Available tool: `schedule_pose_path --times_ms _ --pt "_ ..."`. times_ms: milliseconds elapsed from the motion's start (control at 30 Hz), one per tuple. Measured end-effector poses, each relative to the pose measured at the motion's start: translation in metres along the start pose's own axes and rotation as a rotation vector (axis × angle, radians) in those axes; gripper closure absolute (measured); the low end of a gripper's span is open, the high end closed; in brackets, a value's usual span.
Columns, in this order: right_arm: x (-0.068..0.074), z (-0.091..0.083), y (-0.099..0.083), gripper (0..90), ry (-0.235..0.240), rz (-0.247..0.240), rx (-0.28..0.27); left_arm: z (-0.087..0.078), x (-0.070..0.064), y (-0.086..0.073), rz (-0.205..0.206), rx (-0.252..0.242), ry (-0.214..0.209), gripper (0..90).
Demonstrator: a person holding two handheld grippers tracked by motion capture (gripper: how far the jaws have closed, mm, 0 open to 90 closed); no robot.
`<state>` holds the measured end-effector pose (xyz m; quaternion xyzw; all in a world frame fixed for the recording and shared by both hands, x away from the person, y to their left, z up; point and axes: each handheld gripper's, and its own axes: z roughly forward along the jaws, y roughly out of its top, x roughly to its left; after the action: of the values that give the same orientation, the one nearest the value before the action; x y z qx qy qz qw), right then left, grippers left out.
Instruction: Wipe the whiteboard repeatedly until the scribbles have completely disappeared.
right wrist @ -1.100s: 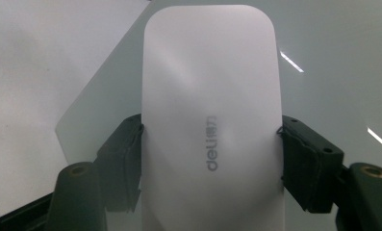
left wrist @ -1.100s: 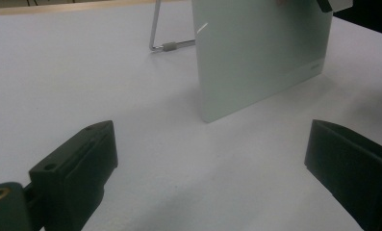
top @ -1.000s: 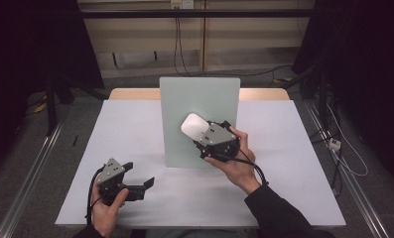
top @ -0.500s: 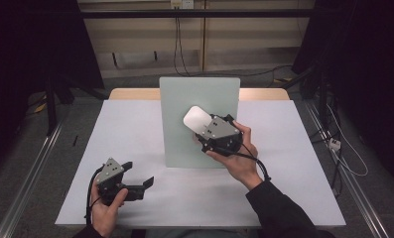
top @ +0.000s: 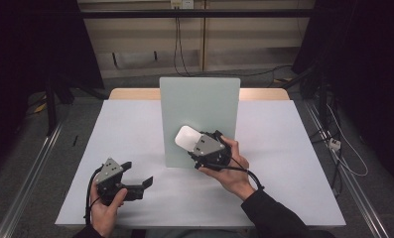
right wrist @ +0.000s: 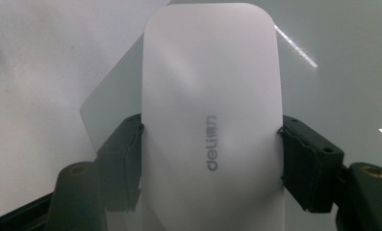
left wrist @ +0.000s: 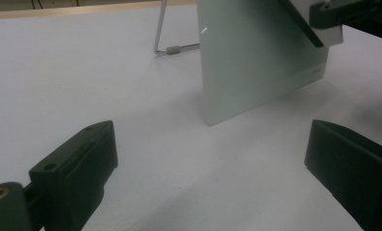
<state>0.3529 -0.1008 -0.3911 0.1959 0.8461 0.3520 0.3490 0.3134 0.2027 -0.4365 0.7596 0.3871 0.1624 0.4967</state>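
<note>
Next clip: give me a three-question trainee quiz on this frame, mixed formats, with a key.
1. True or false: the left gripper holds the white eraser.
2. The pale green board is: A) lying flat, B) propped upright on a wire stand, C) held by a hand.
3. Fill in: the right gripper has its jaws closed on the eraser's two long ____.

Key: 1 false, its jaws are open and empty; 2 B; 3 sides.

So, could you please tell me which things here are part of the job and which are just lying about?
In use:
- white eraser, clamped in the right gripper
- green board, which the eraser is held against

Idle or background:
- left gripper, open, low over the table
- floor cables
</note>
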Motion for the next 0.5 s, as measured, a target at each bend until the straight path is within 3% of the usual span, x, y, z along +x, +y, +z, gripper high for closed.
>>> schedule_pose_path --times_ms 233,333,500 --pt "0.010 0.004 -0.006 31.3 0.034 -0.029 0.036 0.001 0.000 0.000 0.000 0.002 -0.003 4.3" --pt "0.003 -0.001 -0.003 31.4 -0.016 -0.014 0.012 0.001 0.000 0.000 0.001 0.004 -0.007 4.3" --pt "-0.025 -0.016 0.006 31.3 -0.090 0.060 -0.020 0.001 0.000 0.000 0.002 0.004 -0.007 4.3"
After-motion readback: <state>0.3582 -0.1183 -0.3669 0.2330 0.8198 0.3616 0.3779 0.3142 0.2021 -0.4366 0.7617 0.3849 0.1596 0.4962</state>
